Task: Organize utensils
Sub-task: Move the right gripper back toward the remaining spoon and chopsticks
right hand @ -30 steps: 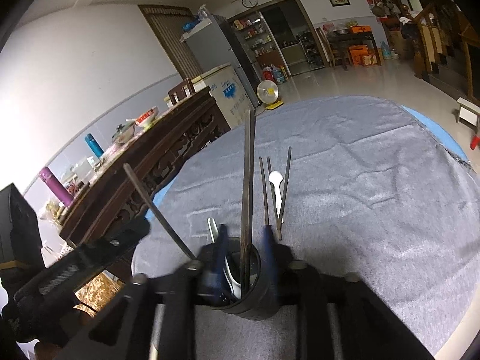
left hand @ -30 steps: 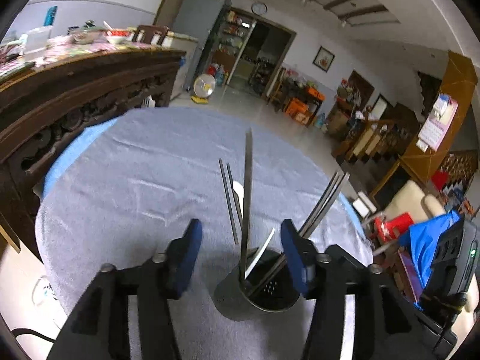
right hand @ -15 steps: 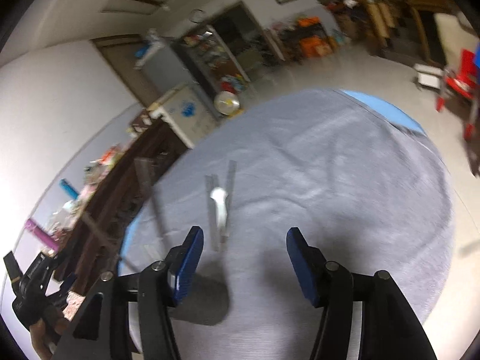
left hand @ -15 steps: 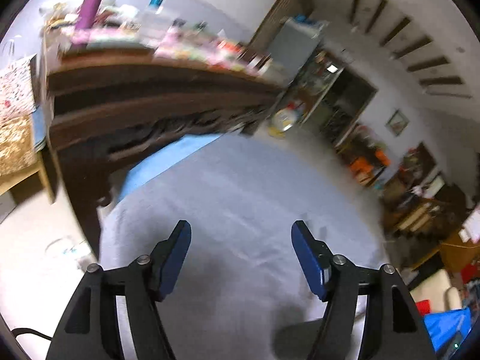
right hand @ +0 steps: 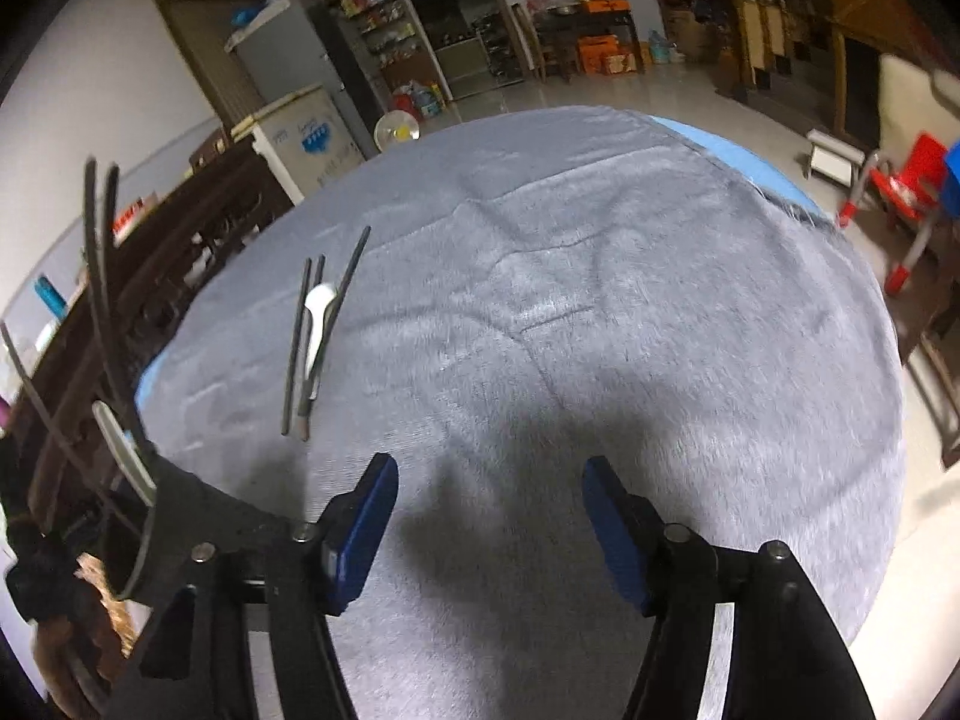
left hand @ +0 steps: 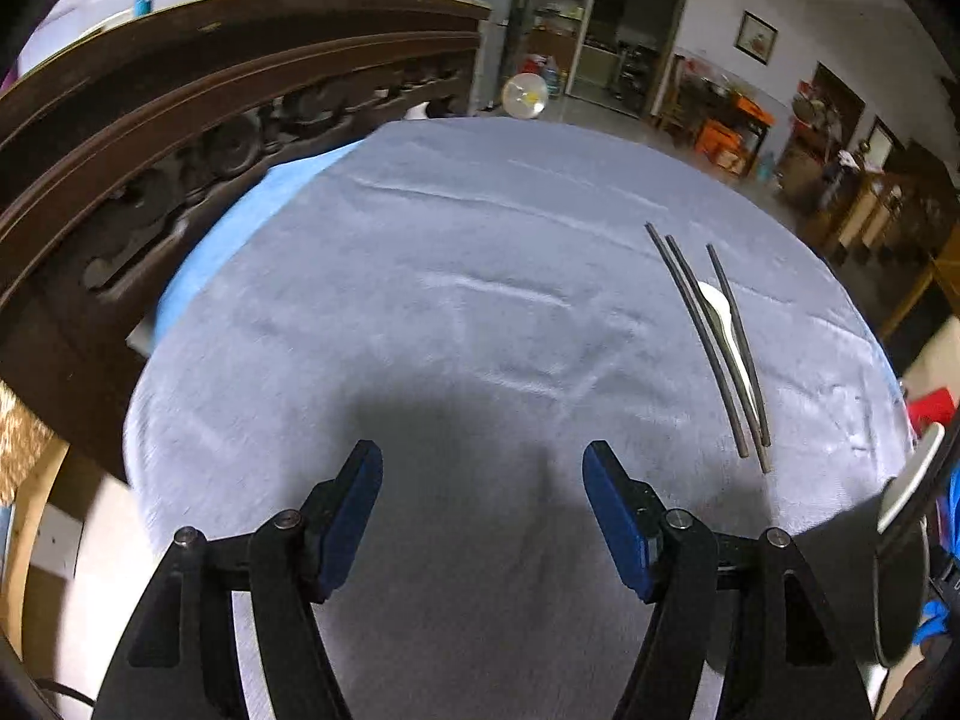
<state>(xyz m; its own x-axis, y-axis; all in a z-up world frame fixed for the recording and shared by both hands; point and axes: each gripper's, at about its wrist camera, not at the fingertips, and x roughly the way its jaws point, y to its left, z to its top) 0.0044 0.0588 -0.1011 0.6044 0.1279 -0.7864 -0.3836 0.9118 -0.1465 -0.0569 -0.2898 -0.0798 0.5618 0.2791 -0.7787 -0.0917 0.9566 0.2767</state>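
Three dark chopsticks [left hand: 708,336] and a white spoon [left hand: 720,309] lie together on the grey tablecloth [left hand: 420,300], to the right of my left gripper [left hand: 483,468]. That gripper is open over bare cloth. In the right wrist view the same chopsticks [right hand: 297,354] and spoon [right hand: 317,312] lie to the left of my right gripper [right hand: 489,474]. Its jaws are opening with nothing between them. The dark utensil holder [right hand: 180,516] stands at the left edge with chopsticks [right hand: 99,270] and a white spoon [right hand: 123,450] in it. The left wrist view shows the holder [left hand: 900,588] at its right edge.
A carved dark wooden sideboard [left hand: 180,138] runs close along the table's left side. The round table's edge drops off near both grippers. A red plastic chair [right hand: 906,192] stands on the floor to the right.
Both grippers have left the holder, which was between their fingers, and now point down at bare cloth. The right jaws, nearly shut around a tall utensil, have spread wide.
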